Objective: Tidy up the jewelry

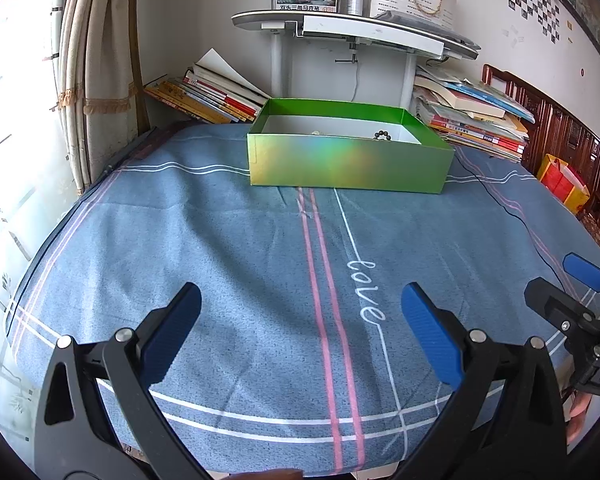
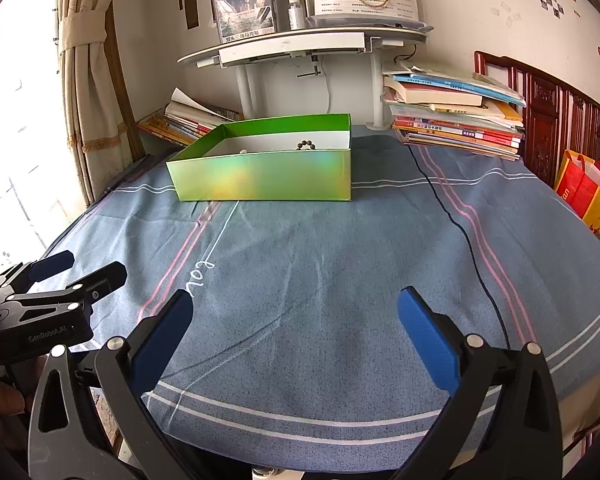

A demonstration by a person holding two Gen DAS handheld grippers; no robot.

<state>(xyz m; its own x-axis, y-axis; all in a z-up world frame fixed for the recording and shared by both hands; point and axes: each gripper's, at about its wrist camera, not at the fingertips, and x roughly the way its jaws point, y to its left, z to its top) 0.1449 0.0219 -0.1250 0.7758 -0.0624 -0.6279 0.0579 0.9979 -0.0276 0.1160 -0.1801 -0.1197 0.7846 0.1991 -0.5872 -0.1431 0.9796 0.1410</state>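
Note:
A shiny green box (image 1: 348,164) (image 2: 266,174) stands open-topped at the far side of the blue cloth. Inside it a dark bead bracelet (image 1: 382,135) (image 2: 308,145) lies against the white floor, and a small pale item (image 1: 316,133) (image 2: 243,151) peeks over the front wall. My left gripper (image 1: 300,300) hangs open over the near part of the cloth, nothing between its blue pads. My right gripper (image 2: 296,304) is also open and empty, near the front edge. Each gripper appears at the side of the other's view: the right gripper (image 1: 568,280), the left gripper (image 2: 82,266).
Book stacks (image 1: 472,116) (image 2: 456,120) and leaning books (image 1: 212,96) (image 2: 184,120) flank a white stand (image 1: 356,32) behind the box. A black cable (image 2: 460,232) runs across the cloth on the right. A curtain (image 1: 96,60) hangs at the left; a red-yellow bag (image 2: 584,192) sits right.

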